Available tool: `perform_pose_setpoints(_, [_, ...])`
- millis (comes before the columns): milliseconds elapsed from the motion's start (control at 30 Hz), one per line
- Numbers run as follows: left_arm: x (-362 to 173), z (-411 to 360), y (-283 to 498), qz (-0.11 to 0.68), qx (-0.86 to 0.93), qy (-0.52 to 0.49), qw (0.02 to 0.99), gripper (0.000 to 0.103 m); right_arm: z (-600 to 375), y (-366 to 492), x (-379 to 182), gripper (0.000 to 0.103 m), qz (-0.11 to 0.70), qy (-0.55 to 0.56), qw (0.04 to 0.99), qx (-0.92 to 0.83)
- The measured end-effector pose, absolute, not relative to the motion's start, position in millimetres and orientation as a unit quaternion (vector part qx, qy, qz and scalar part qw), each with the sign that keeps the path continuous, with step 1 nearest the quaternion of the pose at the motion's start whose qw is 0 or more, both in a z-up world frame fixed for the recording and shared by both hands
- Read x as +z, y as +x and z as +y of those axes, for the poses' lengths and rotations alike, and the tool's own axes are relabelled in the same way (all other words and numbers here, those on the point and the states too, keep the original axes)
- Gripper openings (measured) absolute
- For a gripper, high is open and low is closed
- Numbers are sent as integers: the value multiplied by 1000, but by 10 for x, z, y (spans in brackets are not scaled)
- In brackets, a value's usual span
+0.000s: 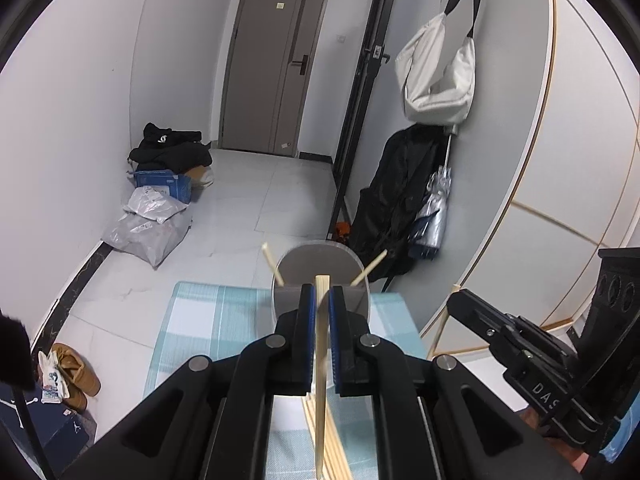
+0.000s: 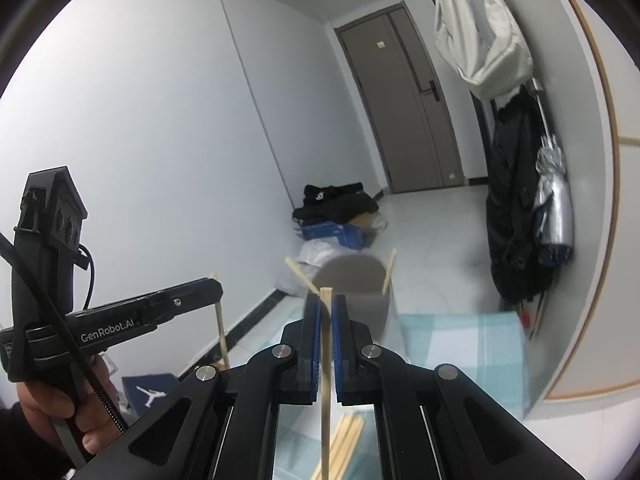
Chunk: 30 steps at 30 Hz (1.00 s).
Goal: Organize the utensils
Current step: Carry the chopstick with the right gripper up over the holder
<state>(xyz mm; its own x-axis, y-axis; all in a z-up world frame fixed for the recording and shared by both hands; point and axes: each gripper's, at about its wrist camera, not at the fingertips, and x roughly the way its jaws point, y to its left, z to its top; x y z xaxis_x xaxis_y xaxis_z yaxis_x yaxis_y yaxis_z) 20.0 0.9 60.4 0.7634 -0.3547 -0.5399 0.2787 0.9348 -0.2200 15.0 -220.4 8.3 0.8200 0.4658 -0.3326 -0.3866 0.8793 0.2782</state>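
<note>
In the left wrist view my left gripper (image 1: 322, 292) is shut on one upright wooden chopstick (image 1: 320, 380), lifted above the loose pile of chopsticks (image 1: 332, 444) on the blue checked cloth (image 1: 208, 320). Just beyond stands the grey holder (image 1: 320, 268) with two chopsticks leaning out of it. In the right wrist view my right gripper (image 2: 326, 300) is likewise shut on a single upright chopstick (image 2: 326, 368), near the holder (image 2: 356, 284) and over the pile (image 2: 346, 436). Each gripper shows in the other's view, the right gripper (image 1: 460, 300) and the left gripper (image 2: 216, 290).
The table's far edge lies right behind the holder. On the floor are shoes (image 1: 76, 376), a blue box (image 1: 164, 184) and plastic bags (image 1: 148, 228). A black bag (image 1: 396, 200) and an umbrella (image 1: 434, 208) lean at the wall, with a white cabinet (image 1: 568, 160) to the right.
</note>
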Motion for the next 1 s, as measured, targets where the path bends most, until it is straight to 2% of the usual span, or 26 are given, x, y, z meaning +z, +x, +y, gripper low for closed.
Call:
perform_pose_setpoints(500, [1262,75,709,242,-184,-100,947,3,-2164,717,780,5,162,93,952,242])
perform_pose_setpoints(800, [1335,81,1070,217,-177,-118,953,3,-2053,1180,1053,5,138,66,955,254])
perform_pose_setpoints(1000, [1200,126,1247,192,-138,-129,963,3,-1915,1481,1014,5,130,37,957,255])
